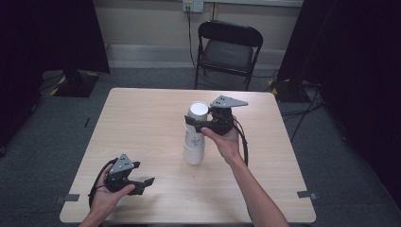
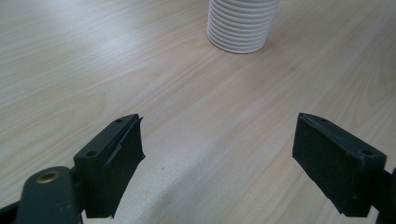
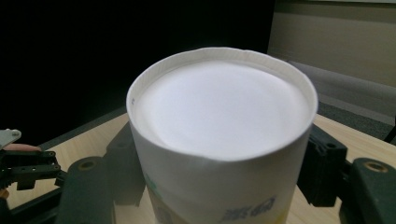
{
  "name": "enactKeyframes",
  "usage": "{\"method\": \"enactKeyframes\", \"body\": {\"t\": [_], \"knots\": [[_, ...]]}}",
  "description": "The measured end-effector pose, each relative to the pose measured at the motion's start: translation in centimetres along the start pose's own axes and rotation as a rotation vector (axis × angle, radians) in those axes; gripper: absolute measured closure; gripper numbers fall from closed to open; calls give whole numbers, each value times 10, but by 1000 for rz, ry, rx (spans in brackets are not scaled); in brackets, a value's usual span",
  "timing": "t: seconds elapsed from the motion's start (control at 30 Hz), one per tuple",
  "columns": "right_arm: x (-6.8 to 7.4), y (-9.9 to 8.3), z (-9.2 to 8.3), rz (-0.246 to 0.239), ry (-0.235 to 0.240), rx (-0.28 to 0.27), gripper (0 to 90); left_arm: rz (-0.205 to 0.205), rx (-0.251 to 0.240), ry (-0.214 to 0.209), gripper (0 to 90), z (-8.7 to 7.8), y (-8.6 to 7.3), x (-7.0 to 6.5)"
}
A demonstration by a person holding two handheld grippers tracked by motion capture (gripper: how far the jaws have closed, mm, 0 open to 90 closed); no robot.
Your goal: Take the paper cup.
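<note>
Nearest the lens in the right gripper view, an upside-down paper cup (image 3: pixel 219 140) is seen with its white base uppermost and blue print low on its wall, and the two black jaws are pressed against its sides, so the right gripper (image 3: pixel 219 182) is clamped on it. From the high view it is made plain that this top cup (image 1: pixel 197 113) sits at the head of a stack of cups (image 1: pixel 194 142) standing near the middle of the table (image 1: pixel 142 123), tilted slightly off the stack below, though whether it is lifted free or resting there cannot quite be judged. The right gripper (image 1: pixel 201 124) is held level beside it. The left gripper (image 1: pixel 142 185) is held low over the near left part of the table, well apart from the stack. In the left gripper view its jaws stand wide apart with bare wood between them, and the ribbed rims of the stack's foot (image 2: pixel 240 28) are shown farther off.
</note>
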State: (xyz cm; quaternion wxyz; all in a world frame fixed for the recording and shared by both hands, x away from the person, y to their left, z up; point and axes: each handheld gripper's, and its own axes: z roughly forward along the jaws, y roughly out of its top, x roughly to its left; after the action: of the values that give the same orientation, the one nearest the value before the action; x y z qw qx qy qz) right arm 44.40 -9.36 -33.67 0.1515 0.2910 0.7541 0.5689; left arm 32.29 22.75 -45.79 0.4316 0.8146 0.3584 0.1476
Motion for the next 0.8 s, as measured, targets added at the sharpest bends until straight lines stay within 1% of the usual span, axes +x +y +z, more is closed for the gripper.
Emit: {"method": "enactKeyframes", "body": {"t": [0.1, 0.2, 0.33, 0.5, 0.53, 0.67, 0.77, 0.8], "knots": [[-1, 4, -2, -3, -1, -9, 306, -7, 1, -3, 158, 0, 0, 0], [-2, 9, -5, -4, -3, -18, 306, 0, 11, 1, 159, 1, 0, 0], [-2, 14, -10, -1, -4, -33, 307, -12, 11, -3, 159, 1, -1, 0], [-2, 18, -14, -1, 1, -41, 308, -9, 14, -3, 159, 1, 0, 1], [-2, 18, -15, 1, 3, -42, 308, -12, 12, -3, 159, 1, 0, 1], [-3, 19, -21, 1, 2, -47, 308, -52, -7, -25, 160, 1, 0, 0], [-5, 20, -28, -11, -6, -42, 308, -54, -11, -33, 164, 0, 0, 0], [-7, 20, -34, -7, -12, -49, 308, -55, -12, -33, 164, 0, 0, 0]]}}
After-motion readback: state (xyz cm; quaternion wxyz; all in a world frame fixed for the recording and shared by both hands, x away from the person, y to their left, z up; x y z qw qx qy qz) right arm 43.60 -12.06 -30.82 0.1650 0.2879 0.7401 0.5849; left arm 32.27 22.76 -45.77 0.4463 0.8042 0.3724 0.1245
